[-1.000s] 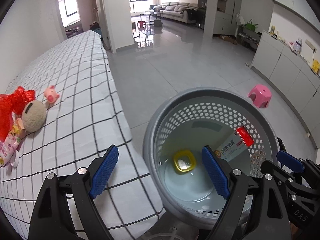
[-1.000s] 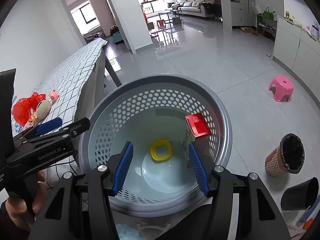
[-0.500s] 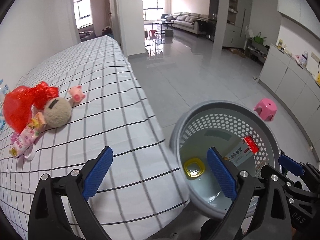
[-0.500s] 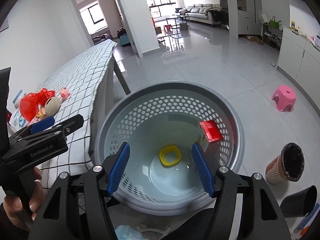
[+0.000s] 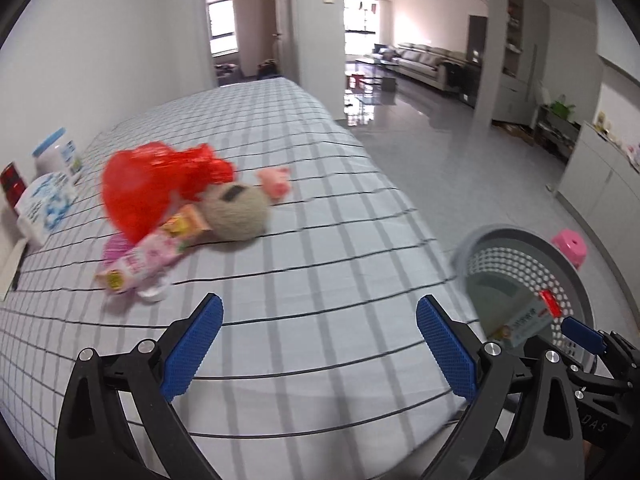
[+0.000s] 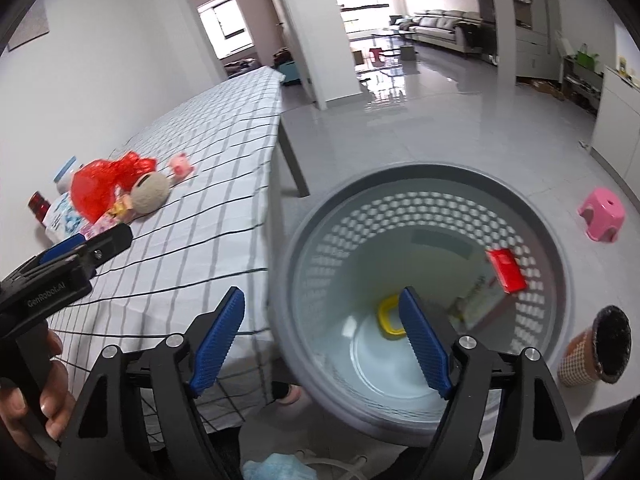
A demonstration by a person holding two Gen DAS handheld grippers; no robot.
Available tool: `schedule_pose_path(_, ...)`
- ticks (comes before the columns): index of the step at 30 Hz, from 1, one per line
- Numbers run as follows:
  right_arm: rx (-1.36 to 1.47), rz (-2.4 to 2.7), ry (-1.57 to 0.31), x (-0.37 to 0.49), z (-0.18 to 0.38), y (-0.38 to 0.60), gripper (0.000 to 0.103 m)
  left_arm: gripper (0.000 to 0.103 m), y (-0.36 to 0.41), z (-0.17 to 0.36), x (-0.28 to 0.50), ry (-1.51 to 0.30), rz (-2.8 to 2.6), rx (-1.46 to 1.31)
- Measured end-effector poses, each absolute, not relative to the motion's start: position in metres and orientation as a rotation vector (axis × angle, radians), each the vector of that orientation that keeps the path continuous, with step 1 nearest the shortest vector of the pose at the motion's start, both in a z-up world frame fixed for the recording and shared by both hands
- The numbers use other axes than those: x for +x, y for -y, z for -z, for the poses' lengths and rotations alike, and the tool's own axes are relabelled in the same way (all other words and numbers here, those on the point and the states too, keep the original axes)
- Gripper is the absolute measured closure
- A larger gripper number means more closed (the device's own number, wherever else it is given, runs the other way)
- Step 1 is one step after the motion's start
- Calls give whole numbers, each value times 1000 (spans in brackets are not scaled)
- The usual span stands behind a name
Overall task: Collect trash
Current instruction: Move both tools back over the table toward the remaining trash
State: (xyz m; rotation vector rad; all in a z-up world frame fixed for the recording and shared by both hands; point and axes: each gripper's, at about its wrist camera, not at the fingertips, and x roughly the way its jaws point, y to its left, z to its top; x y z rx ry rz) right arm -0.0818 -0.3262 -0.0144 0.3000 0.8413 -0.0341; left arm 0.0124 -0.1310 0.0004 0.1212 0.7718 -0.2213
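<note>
On the checked table [image 5: 320,240], far left, the trash heap — red bag [image 5: 152,188], pink wrapper [image 5: 140,260] — waits; we hold left gripper [image 5: 318,344] wide apart, right gripper [image 6: 322,340] just opening, both empty. Risk: grabbing the plush ball [image 5: 236,212] beside it, or overshooting the basket [image 6: 420,184]

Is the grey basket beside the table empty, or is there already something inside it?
Not empty. The basket holds a yellow ring on its bottom and a box with a red end leaning against its wall.

Trash pile [image 5: 168,216] on checked table [image 5: 320,280]
</note>
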Motion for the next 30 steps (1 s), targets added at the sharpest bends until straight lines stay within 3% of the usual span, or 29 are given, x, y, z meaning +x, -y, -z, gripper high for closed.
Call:
schedule_pose_path(18, 200, -126, -826, -30, 0, 229, 26, 7, -1, 6, 33, -770, 8, 52)
schedule_pose_path(30, 149, -171, -843, -9, 0, 190, 26, 7, -40, 28, 75, -833, 3, 13)
